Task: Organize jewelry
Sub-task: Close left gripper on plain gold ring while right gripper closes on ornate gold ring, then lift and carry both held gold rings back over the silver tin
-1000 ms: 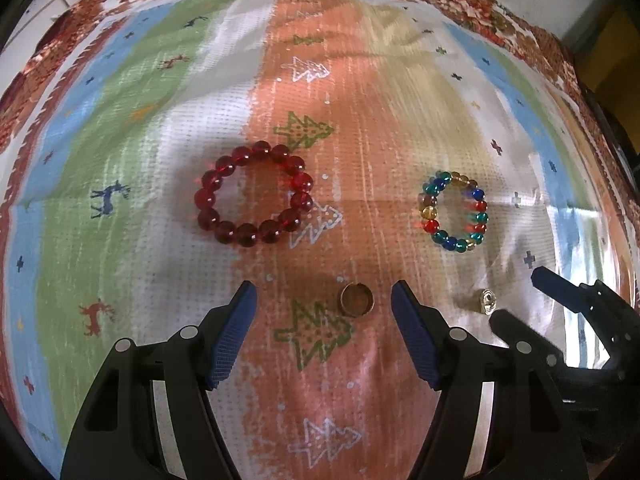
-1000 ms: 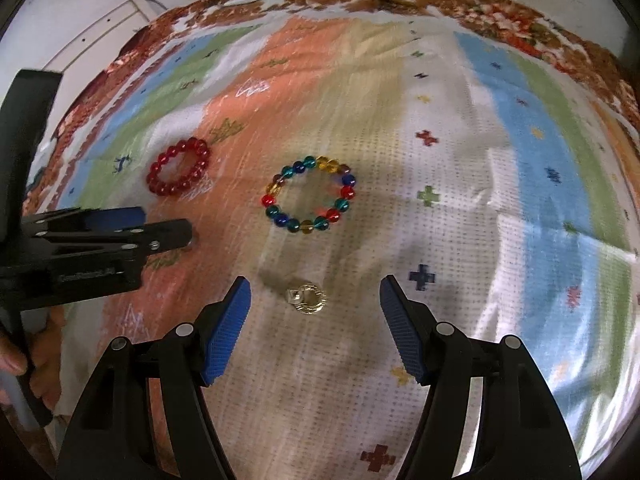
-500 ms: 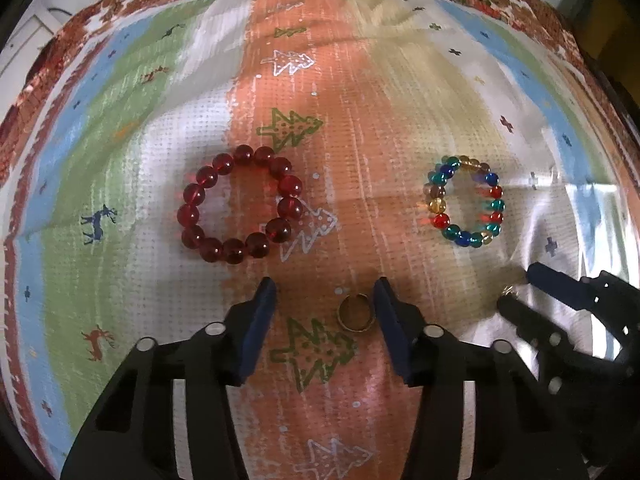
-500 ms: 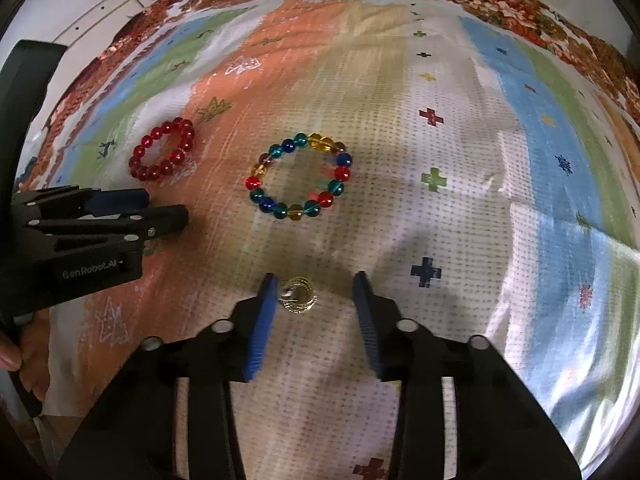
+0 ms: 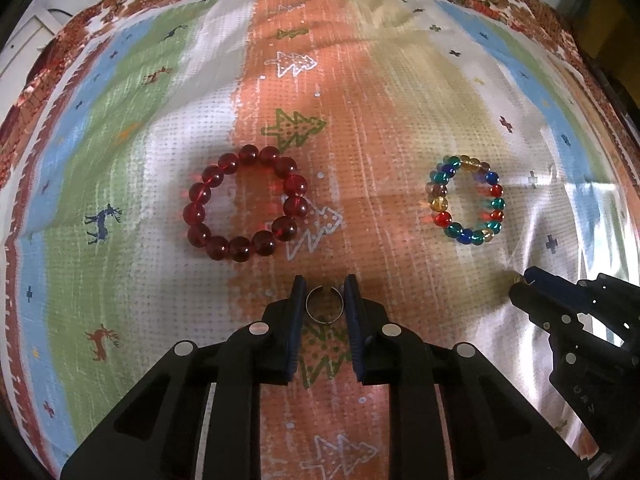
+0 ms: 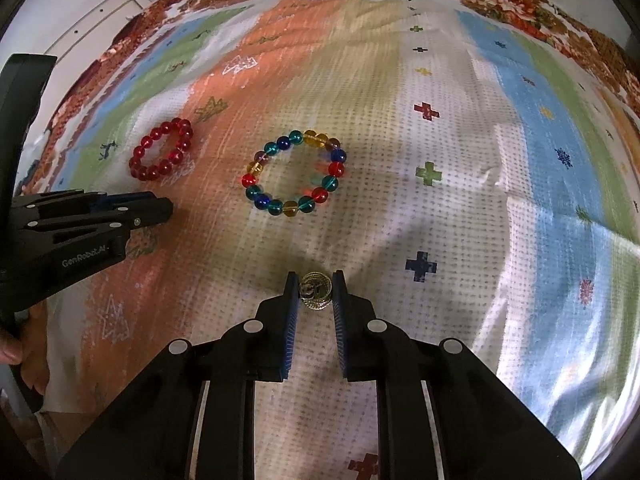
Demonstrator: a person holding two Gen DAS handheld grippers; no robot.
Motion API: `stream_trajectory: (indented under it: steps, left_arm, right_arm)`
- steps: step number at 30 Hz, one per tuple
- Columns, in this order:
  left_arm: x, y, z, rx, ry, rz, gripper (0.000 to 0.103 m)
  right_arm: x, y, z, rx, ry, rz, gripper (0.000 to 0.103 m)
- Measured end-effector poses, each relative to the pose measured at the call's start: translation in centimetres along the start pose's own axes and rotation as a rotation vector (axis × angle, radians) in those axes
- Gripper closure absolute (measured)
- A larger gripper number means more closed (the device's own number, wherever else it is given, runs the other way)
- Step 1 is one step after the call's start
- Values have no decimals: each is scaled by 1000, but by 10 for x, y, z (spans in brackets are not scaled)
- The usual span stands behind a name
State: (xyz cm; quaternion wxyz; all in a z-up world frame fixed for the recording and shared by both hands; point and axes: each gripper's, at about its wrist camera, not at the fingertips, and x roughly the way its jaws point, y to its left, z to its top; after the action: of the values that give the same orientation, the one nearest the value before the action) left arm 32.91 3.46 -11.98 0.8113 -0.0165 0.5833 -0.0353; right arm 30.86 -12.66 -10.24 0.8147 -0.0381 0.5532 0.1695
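On the left of the patterned cloth (image 5: 120,168) lay the red bead bracelet (image 5: 245,208), flat on the boundary between a white band and the orange stripe, a white tree motif just beside its right edge. Nearer the camera and slightly right of it, the left gripper (image 5: 324,300) had its blue-padded fingers (image 5: 298,300) drawn in against the two sides of a plain band ring (image 5: 324,307), which stood on edge between them over a green tree print, pinched at its flanks. Farther right, well apart from the red one, the multicolored bead bracelet (image 5: 466,200) lay flat on the pale tan and white area, with beads of teal, blue, red and amber. At the far right, the right gripper (image 6: 316,294) was closed in the same way on an ornate gold ring (image 6: 316,291), its blue pads (image 6: 292,296) pressing the ring from both sides while it rested on the white dotted cloth near a dark blue cross. In the right wrist view the left gripper's black body reached in from the left edge, near the red bracelet.
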Motion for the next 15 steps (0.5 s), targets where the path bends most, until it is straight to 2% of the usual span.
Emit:
stream_trajectory:
  steps: [15]
  left_arm:
    - [-22, 0, -8, -13, -29, -7, 84]
  right_arm:
    - [-24, 14, -5, -34, -38, 3, 86]
